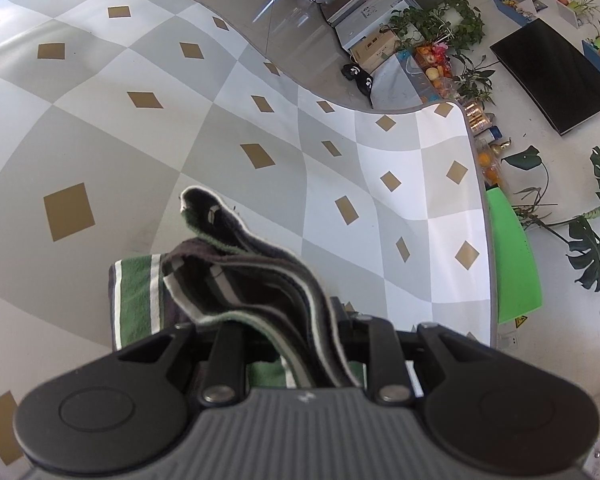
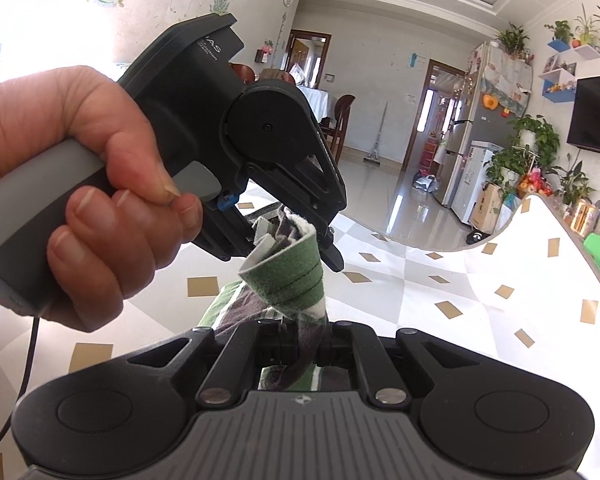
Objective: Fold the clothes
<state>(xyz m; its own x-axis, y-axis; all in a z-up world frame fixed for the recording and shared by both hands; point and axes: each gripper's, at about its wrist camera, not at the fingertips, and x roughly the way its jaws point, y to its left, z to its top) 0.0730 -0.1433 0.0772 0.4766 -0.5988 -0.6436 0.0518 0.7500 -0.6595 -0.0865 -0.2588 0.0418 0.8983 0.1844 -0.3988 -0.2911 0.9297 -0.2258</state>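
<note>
Both grippers pinch one green, grey and white striped knit garment [image 1: 260,276], probably to carry its edge over for a fold. The left gripper [image 1: 300,344], low centre in its view, is clamped on bunched layers. The right gripper [image 2: 300,344] is clamped beside it, above the checked grey-and-white mat [image 1: 260,120].

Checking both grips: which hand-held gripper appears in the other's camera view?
The left hand-held gripper, held by a hand, pinching the green striped cloth.

1. The left gripper's [image 1: 320,344] fingertips were hidden under bunched striped cloth [image 1: 236,280].
2. The right gripper's [image 2: 306,344] pads were likewise covered by cloth.
3. The person's hand [image 2: 80,184] was cut off at the frame's left edge.
</note>
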